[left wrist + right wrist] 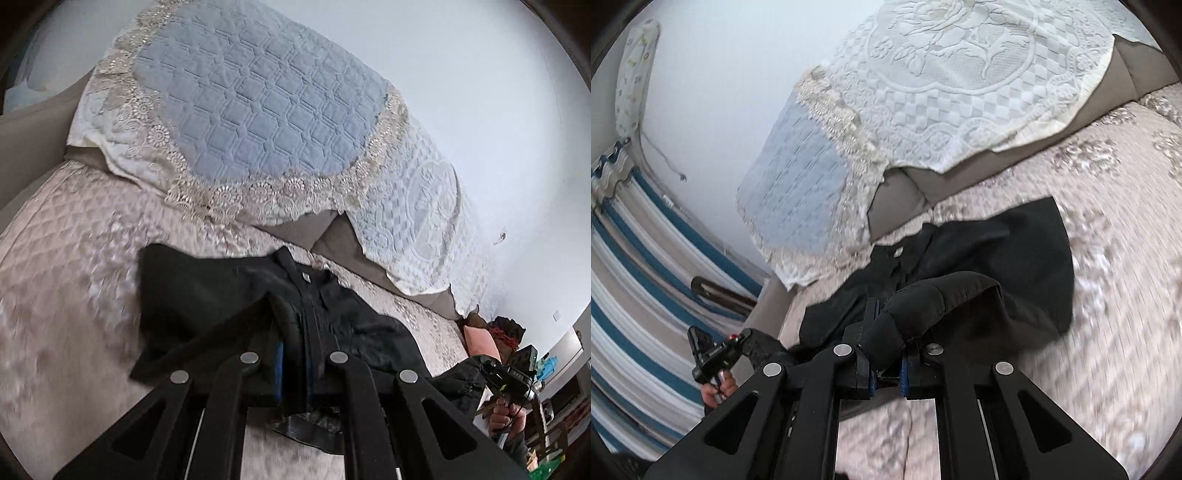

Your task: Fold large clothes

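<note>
Black cloth, a large dark garment point(207, 295) of soft woven fabric with a collar and a small pale label at the neck, lies spread on the pale pink quilted sofa cover point(66, 280), its collar end toward the sofa back. Behind it hang a blue quilted throw with lace edging point(251, 107) and a white lace cover point(960, 74).

Both tongs are clamped on the garment. The left gripper point(295, 347) has its blue-padded jaws closed on a bunched fold near the front placket, pleats of fabric squeezed between them. The right gripper point(886, 373) pinches a rolled, thicker edge that bulges up over the jaws like a hem or cuff. Each gripper also shows small in the other's view, held by a hand point(718, 387).

To my eye the fabric is limp and fairly light; it sags and creases wherever it is unsupported, so it will not keep any shape by itself. It looks matte, not slippery. I would judge seams, hems and shoulder lines the best holds, since a doubled edge gives the pads something firm, whereas a pinch in the middle only bunches the cloth.
</note>
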Motion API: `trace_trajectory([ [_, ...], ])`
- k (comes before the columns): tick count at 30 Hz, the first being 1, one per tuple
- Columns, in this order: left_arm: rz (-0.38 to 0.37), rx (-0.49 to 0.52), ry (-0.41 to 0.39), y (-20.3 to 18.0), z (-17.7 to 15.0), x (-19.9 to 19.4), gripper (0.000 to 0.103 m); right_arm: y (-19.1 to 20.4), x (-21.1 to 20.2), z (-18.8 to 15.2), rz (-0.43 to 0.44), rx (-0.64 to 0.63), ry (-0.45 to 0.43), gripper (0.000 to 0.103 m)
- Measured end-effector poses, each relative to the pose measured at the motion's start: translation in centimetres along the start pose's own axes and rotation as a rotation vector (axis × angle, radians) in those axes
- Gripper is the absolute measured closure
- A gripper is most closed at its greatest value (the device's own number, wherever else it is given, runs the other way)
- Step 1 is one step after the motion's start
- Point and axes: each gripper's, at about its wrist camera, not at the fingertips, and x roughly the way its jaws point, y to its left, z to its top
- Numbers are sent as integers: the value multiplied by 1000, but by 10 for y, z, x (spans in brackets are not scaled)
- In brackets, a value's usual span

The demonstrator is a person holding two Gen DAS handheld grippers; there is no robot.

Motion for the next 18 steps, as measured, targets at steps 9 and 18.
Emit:
trace_trajectory([
  [9, 88, -64, -6, 39, 60, 89, 95, -42, 79, 89, -64, 76, 1, 94],
  [18, 306, -164, 128, 105, 65, 209, 94, -128, 192, 124, -238, 196, 166, 91],
])
